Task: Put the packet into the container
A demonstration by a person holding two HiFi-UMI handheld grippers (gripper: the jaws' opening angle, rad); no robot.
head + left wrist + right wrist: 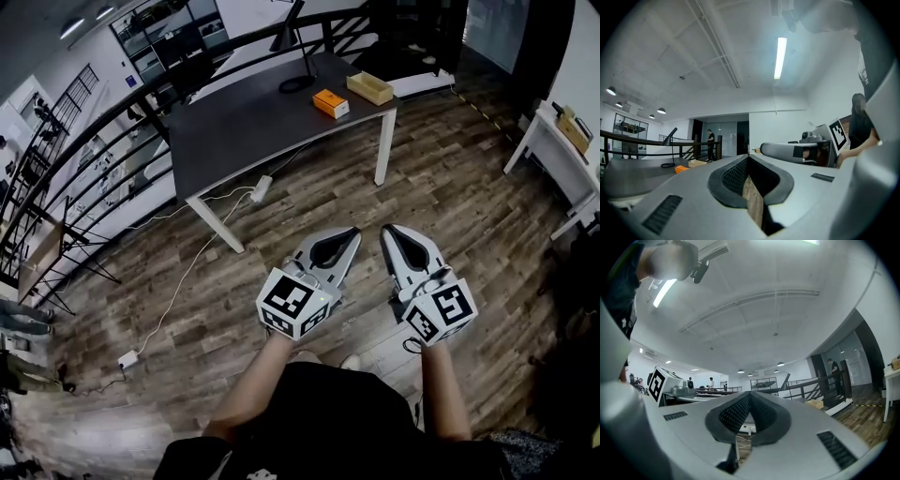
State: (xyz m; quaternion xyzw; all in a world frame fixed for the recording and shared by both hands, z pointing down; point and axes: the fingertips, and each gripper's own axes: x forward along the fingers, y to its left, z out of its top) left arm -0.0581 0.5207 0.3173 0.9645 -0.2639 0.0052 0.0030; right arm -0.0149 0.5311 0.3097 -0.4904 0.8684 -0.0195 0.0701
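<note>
On the far end of the dark grey surface with white legs (234, 131) lies the small orange rectangular packet (330, 103), flat and on its own. Just beyond it, near the surface's corner, sits the shallow tan open-topped container (369, 88); the two are close but not touching. A black desk lamp (297, 82) stands on the other side of the packet, its round base on the surface. From the left gripper view the packet (681, 168) and the container (697, 163) show small in the distance, side by side.

Well apart from all this, over the wood-plank floor (469, 197), the left gripper (352, 233) and the right gripper (387, 230) are held side by side, both pointing toward the surface. Each has its jaws together at the tips with nothing between them. A white power strip (261, 188) lies on the floor under the surface's edge.
</note>
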